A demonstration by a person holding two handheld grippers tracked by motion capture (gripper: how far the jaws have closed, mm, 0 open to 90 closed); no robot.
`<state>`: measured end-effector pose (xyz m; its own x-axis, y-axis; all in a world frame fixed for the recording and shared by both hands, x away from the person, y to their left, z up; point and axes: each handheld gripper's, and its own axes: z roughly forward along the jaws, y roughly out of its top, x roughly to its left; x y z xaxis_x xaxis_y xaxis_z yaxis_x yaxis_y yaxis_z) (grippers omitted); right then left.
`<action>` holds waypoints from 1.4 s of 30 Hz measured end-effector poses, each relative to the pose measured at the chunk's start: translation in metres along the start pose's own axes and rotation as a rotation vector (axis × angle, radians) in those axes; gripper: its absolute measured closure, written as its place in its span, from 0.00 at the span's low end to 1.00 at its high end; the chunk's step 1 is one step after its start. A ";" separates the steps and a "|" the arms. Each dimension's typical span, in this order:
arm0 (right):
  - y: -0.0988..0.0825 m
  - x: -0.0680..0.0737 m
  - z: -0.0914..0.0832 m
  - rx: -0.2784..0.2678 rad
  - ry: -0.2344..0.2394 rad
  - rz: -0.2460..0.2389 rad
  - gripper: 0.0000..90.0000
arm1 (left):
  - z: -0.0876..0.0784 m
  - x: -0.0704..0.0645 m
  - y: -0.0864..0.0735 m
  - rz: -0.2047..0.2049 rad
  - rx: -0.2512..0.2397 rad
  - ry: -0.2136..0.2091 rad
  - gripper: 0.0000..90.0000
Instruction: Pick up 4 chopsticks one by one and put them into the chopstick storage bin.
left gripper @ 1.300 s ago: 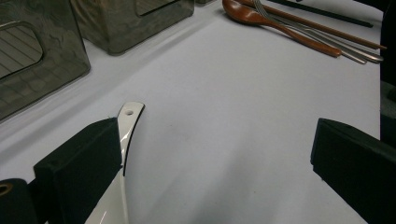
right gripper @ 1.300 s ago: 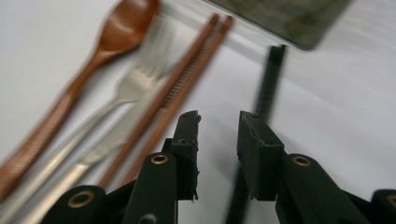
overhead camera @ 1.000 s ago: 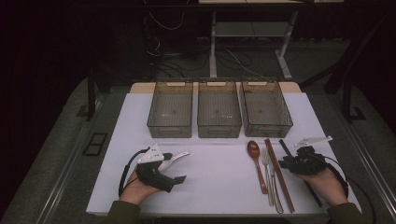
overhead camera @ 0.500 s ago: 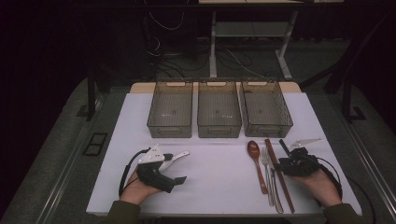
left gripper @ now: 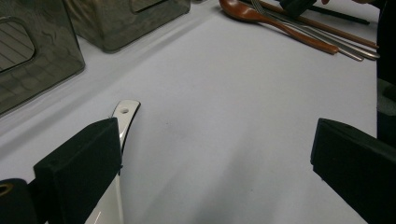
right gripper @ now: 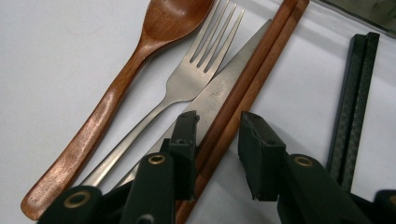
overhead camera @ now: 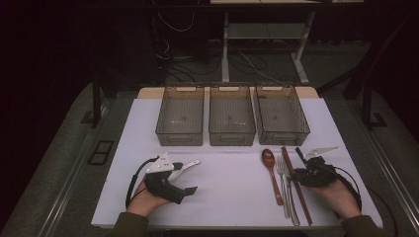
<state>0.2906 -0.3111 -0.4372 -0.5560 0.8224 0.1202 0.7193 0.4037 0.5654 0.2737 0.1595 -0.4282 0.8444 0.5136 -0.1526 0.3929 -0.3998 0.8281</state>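
1. The right gripper (right gripper: 217, 140) stands with its jaws narrowed around the brown wooden chopsticks (right gripper: 243, 95) at the lower middle of its own view. The pair lies between the pads, and the jaws have just been closing on it. A gap shows on the right pad's side, so the grip looks not yet firm.
2. Straddling the pair across its width lets both sticks come up together, by this reading.
3. Just left of the chopsticks lie the knife (right gripper: 219, 91), the fork (right gripper: 187, 84) and the wooden spoon (right gripper: 121, 84), packed parallel. The black chopsticks (right gripper: 355, 93) lie apart at the right.
4. In the high view the cutlery sits at lower right of the desk (overhead camera: 232, 197), below three empty bins (overhead camera: 232, 121), likely sorting targets.
5. The left gripper (overhead camera: 190, 175) rests at lower left, jaws wide and holding nothing, seemingly waiting.
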 end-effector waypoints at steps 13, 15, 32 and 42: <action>0.000 -0.001 0.000 0.016 -0.046 -0.031 0.78 | 0.000 0.000 0.000 0.002 0.000 -0.001 0.01; 0.000 -0.002 -0.001 0.017 -0.056 -0.034 0.79 | 0.000 0.000 0.000 0.002 0.000 -0.001 0.01; -0.004 -0.016 -0.006 0.025 -0.099 -0.034 0.83 | 0.000 0.000 0.000 0.004 0.001 -0.002 0.01; -0.006 -0.020 -0.008 0.025 -0.098 -0.038 0.83 | -0.001 0.000 0.000 0.001 0.000 0.000 0.01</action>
<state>0.2944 -0.3330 -0.4365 -0.5408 0.8409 0.0182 0.7091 0.4442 0.5476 0.2736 0.1600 -0.4279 0.8449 0.5129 -0.1519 0.3920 -0.4004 0.8283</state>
